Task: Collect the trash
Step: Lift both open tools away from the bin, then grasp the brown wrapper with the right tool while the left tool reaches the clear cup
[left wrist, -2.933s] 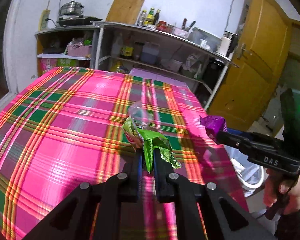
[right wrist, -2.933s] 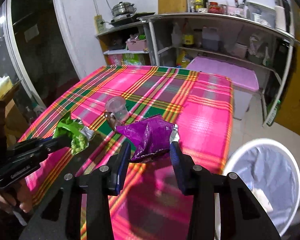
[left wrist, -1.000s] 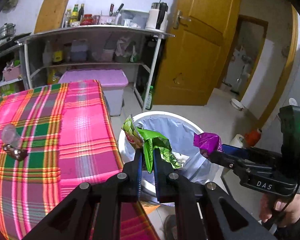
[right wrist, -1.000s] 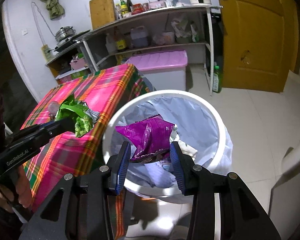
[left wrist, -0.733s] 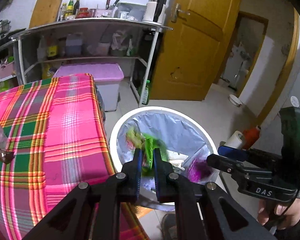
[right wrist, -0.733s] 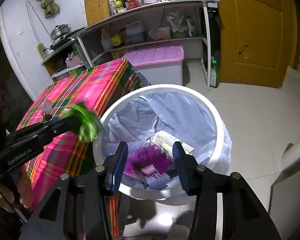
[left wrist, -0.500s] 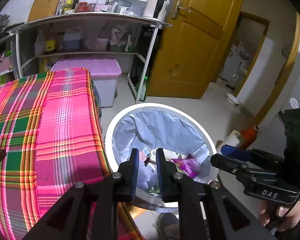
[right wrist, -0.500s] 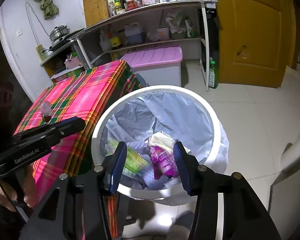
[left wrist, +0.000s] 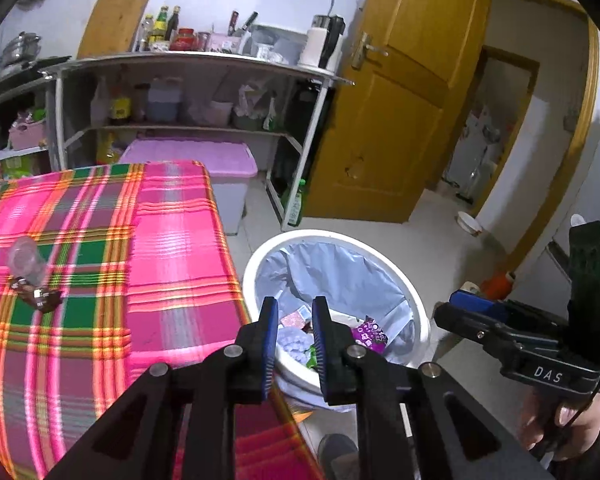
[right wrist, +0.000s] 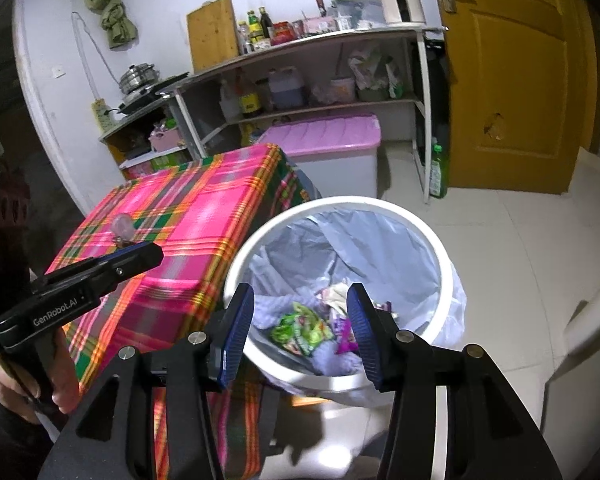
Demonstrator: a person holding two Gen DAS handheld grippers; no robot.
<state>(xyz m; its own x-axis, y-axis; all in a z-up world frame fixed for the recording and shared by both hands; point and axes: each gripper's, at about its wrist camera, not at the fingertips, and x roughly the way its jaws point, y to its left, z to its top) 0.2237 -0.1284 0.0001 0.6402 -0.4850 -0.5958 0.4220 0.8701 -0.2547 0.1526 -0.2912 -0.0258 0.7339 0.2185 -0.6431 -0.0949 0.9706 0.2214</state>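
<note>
A white trash bin (left wrist: 392, 272) (right wrist: 440, 248) with a pale blue liner stands on the floor beside the table. A green wrapper (right wrist: 300, 330) and a purple wrapper (left wrist: 370, 334) (right wrist: 342, 338) lie inside it. My left gripper (left wrist: 294, 312) is open and empty above the bin's near rim. My right gripper (right wrist: 300, 300) is open and empty over the bin. A clear plastic cup (left wrist: 26, 258) (right wrist: 122, 226) and a dark brown wrapper (left wrist: 38, 298) lie on the plaid tablecloth (left wrist: 100, 260).
A lilac-lidded storage box (left wrist: 204, 160) sits behind the table under metal shelves (left wrist: 188, 92) full of bottles. A yellow door (left wrist: 396, 120) stands to the right. A green bottle (right wrist: 438, 176) is on the tiled floor.
Both grippers carried the wrappers from the table to the bin, opened and dropped them. The green and purple wrappers now lie inside the bin, and both jaws have opened a little wider.
</note>
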